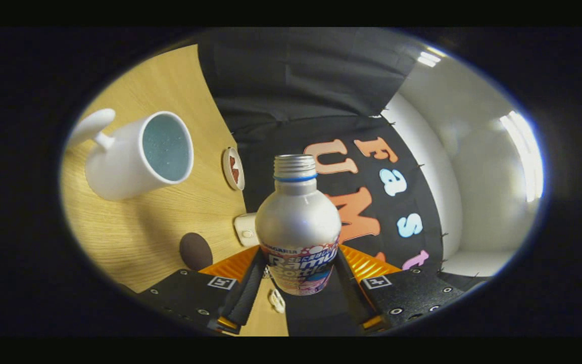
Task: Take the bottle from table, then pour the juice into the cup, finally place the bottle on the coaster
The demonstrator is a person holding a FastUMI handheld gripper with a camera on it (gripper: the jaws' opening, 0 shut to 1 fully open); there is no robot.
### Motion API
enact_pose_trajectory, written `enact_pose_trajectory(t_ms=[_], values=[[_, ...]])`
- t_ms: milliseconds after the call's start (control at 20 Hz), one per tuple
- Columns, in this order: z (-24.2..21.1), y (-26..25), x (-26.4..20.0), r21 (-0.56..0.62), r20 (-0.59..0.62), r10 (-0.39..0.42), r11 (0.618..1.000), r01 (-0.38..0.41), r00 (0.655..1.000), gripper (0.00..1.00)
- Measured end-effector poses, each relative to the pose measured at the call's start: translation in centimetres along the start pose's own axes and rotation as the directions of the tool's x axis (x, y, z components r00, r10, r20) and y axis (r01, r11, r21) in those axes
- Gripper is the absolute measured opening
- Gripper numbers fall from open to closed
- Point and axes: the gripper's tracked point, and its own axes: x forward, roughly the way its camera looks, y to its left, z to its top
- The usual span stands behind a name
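Observation:
A silver bottle [298, 222] with a printed label and an uncapped threaded neck stands between my fingers, and my gripper [298, 275] is shut on its lower body. The whole view is rolled, so the wooden table [170, 222] tilts up beside the bottle. A white cup [137, 154] with a handle and a bluish inside rests on the table beyond the fingers, its mouth turned toward the bottle's neck. A dark round coaster [195, 250] lies on the table close to one finger.
A small round white dish [233, 168] with red bits sits at the table's far edge. A small white object [245, 230] lies just behind the bottle. Another white bit [277, 301] lies below, between the fingers. The black booth cloth hangs past the table.

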Motion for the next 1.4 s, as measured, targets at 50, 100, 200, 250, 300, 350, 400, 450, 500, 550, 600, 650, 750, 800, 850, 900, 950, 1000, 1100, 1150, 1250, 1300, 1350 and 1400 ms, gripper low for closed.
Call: enact_pose_trajectory(t_ms=[50, 100, 200, 250, 300, 350, 400, 450, 500, 550, 600, 650, 750, 800, 850, 900, 950, 1000, 1100, 1150, 1250, 1300, 1350, 1400], values=[[0.1, 0.2, -0.1, -0.019, 0.003, 0.002, 1.000, -0.002, 1.000, 0.75], [0.0, 0.4, 0.2, -0.033, 0.004, 0.000, 0.999, 0.000, 1.000, 0.76], [0.1, 0.2, 0.4, -0.075, 0.014, -0.011, 0.997, 0.012, 1.000, 0.75], [0.1, -0.2, 0.5, -0.109, 0.019, -0.023, 0.994, 0.025, 1.000, 0.75], [0.2, -0.5, 0.5, -0.154, 0.026, -0.042, 0.987, 0.046, 0.999, 0.75], [0.2, -0.9, 0.7, -0.198, 0.037, -0.060, 0.978, 0.066, 0.997, 0.75], [0.5, -0.9, 0.7, -0.227, 0.045, -0.068, 0.971, 0.076, 0.997, 0.75], [0.2, -0.6, 0.8, -0.238, 0.050, -0.068, 0.968, 0.078, 0.996, 0.75], [0.3, -0.5, 0.9, -0.239, 0.054, -0.064, 0.968, 0.075, 0.996, 0.75], [0.4, -0.6, 1.0, -0.243, 0.060, -0.065, 0.967, 0.078, 0.996, 0.75], [0.6, -0.7, 1.0, -0.253, 0.065, -0.068, 0.964, 0.083, 0.996, 0.75], [0.9, -0.8, 1.0, -0.262, 0.069, -0.071, 0.961, 0.086, 0.995, 0.75], [0.9, -0.8, 1.1, -0.267, 0.072, -0.068, 0.960, 0.085, 0.995, 0.75], [0.8, -1.0, 1.3, -0.268, 0.072, -0.068, 0.960, 0.085, 0.995, 0.75], [0.9, -0.9, 1.2, -0.269, 0.073, -0.067, 0.959, 0.084, 0.995, 0.75], [0.7, -0.9, 1.2, -0.268, 0.072, -0.068, 0.960, 0.085, 0.995, 0.75], [0.8, -0.9, 1.1, -0.267, 0.072, -0.064, 0.960, 0.081, 0.995, 0.75], [0.8, -1.1, 1.3, -0.269, 0.073, -0.065, 0.960, 0.083, 0.995, 0.75], [1.0, -1.2, 1.2, -0.277, 0.078, -0.065, 0.957, 0.085, 0.995, 0.75], [1.0, -1.2, 1.2, -0.282, 0.082, -0.066, 0.956, 0.086, 0.994, 0.75], [1.0, -1.4, 1.4, -0.287, 0.086, -0.062, 0.954, 0.084, 0.994, 0.75], [1.0, -1.5, 1.4, -0.289, 0.087, -0.062, 0.954, 0.085, 0.994, 0.75], [1.0, -1.5, 1.4, -0.292, 0.089, -0.062, 0.953, 0.085, 0.994, 0.75], [1.1, -1.6, 1.4, -0.296, 0.090, -0.062, 0.951, 0.086, 0.994, 0.75]])
